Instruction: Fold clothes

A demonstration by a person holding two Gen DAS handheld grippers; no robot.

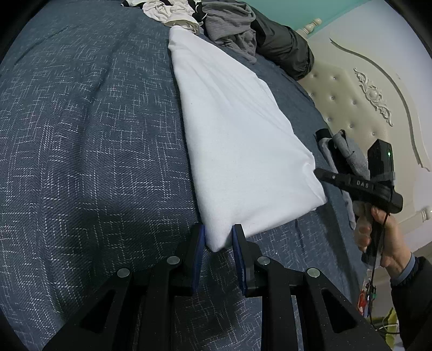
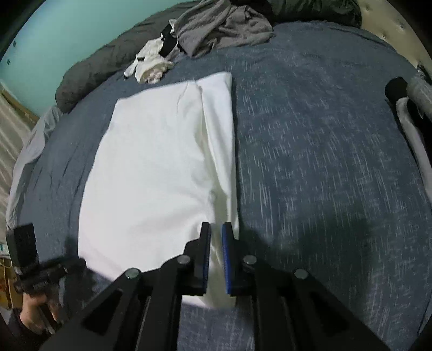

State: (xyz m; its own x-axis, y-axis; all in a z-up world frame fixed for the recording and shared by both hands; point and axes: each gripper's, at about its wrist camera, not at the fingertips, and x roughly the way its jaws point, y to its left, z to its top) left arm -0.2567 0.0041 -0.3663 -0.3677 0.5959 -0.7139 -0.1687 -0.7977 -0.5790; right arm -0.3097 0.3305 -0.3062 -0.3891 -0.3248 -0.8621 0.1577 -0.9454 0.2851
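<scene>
A white garment (image 1: pixel 237 135) (image 2: pixel 156 167) lies folded into a long strip on the blue patterned bedspread (image 1: pixel 81 135) (image 2: pixel 324 162). My left gripper (image 1: pixel 218 237) is shut on its near corner, and the cloth bulges between the blue pads. At the strip's other near corner, my right gripper (image 2: pixel 216 243) has its pads almost together with white fabric pinched in the narrow gap. In the left wrist view the right gripper (image 1: pixel 317 171) touches that corner, held by a person's hand (image 1: pixel 383 237). The left gripper (image 2: pixel 78 264) shows blurred at the garment's left end.
A heap of grey clothes (image 1: pixel 229 24) (image 2: pixel 221 24) and a white-and-black garment (image 1: pixel 167 10) (image 2: pixel 151 64) lie beyond the strip's far end. A dark quilt (image 1: pixel 286 48) (image 2: pixel 89 70) lies behind them. More grey clothing (image 1: pixel 348 154) (image 2: pixel 415 89) sits by the cream tufted headboard (image 1: pixel 351 94).
</scene>
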